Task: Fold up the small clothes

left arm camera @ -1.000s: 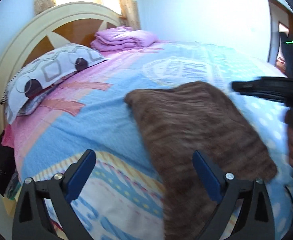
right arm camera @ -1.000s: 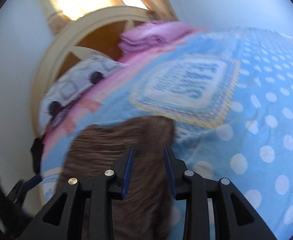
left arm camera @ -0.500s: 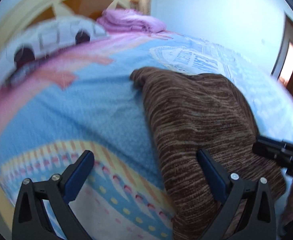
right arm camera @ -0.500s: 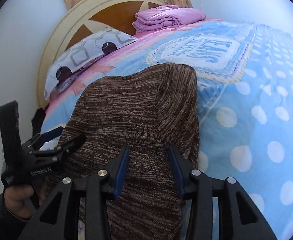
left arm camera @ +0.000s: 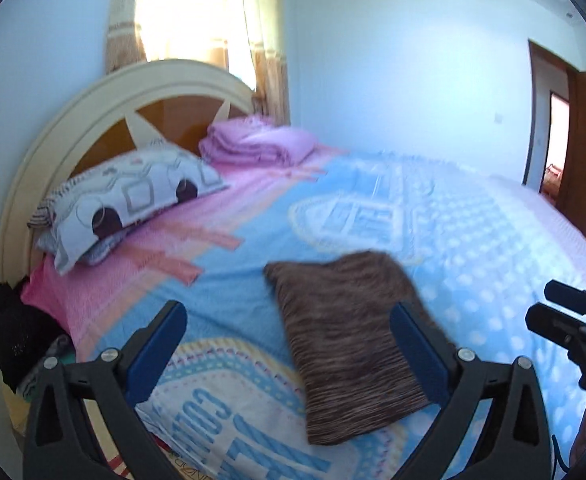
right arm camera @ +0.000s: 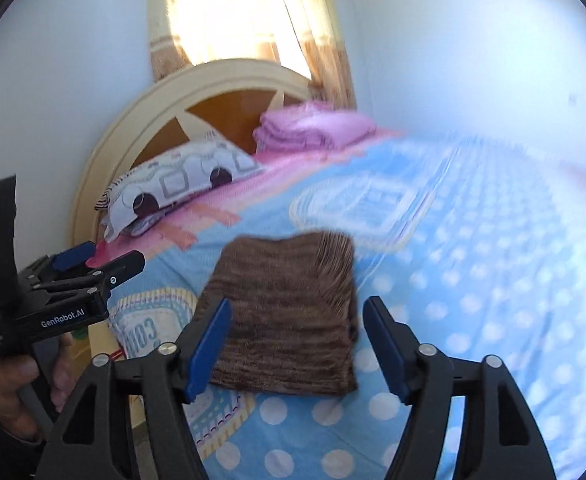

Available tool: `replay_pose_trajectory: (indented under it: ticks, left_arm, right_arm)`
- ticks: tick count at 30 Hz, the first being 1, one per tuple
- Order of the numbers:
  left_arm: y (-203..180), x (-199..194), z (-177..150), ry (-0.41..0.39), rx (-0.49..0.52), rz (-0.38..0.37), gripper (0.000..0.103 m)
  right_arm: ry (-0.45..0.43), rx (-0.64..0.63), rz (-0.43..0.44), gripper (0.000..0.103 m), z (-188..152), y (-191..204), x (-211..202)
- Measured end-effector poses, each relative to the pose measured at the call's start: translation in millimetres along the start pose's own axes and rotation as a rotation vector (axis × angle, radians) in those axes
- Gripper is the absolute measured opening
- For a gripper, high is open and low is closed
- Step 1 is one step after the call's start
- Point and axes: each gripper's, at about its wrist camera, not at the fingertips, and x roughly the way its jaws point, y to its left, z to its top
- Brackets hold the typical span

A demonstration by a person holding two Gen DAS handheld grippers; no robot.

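On the blue dotted bedspread [left arm camera: 493, 240] the brown knitted garment [left arm camera: 345, 336] lies folded flat near the bed's edge. We hold the left gripper [left arm camera: 285, 344] and right gripper [right arm camera: 297, 344] above it, both spread and empty, probably because the fold is finished. Much free bedspread remains beside it.

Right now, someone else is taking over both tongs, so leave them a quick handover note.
Left tongs: open, holding nothing, above the near edge of the bed.
Right tongs: open, holding nothing, above the brown garment.
Brown knit garment: lies folded into a neat rectangle on the blue bedspread, touched by neither tongs.
Done: this piece looks folded and released.
Left: no other unfolded clothing is clearly visible; check beyond these views for a next piece.
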Motion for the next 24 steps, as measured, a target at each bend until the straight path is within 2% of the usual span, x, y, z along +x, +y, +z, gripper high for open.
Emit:
replay_pose_trajectory:
  ticks: [2,7,24]
  left_arm:
    - [-1,-4,5,-0.008,0.007,-0.008,0.103]
    - [0,-5,7,-0.009,0.005,0.000,0.103]
    - [5,-3,4,0.003,-0.019,-0.010,0.103]
  right_arm:
    - [-0.046,-0.025,-0.012,0.080,7,7,-16]
    - [-0.080,-0.050,0.004,0.080,14,18,-32]
    - [-0.073,-0.049,-0.012,0.080,11,19,-29]
